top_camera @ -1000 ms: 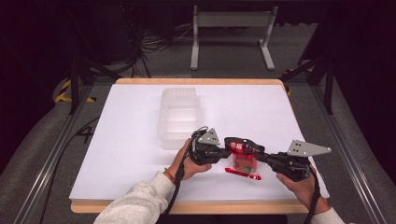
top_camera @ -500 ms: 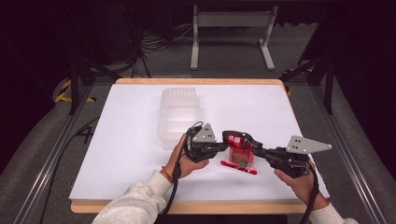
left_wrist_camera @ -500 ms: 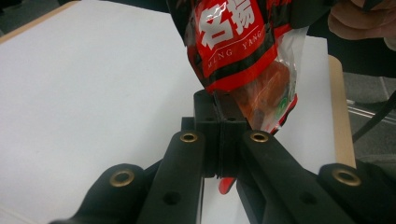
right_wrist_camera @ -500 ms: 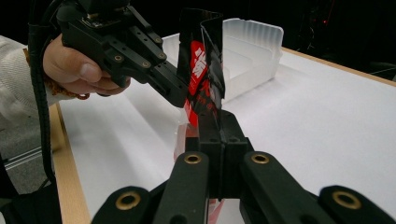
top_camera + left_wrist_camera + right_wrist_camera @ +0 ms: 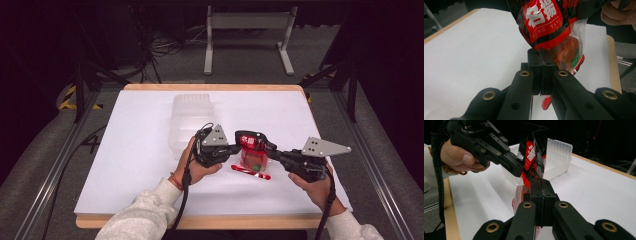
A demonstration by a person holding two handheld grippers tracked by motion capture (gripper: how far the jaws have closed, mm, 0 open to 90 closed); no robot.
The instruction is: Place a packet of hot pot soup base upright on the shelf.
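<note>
Together, both grippers' jaws pinch the red snack bag [image 5: 252, 156] beside the clear plastic tub [image 5: 191, 120].

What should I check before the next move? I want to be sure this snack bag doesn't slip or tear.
1. Left gripper clamped on the snack bag: ok, jaws shut on its edge.
2. Right gripper clamped on the bag: ok, jaws shut on the opposite edge.
3. Bag lifted off the table: ok, it hangs between the grippers.
4. Bag intact: cannot tell, the top edge is partly hidden.
5. Plastic tub within reach: ok, it stands just behind the left hand.
6. Tub free to receive the bag: cannot tell.
</note>
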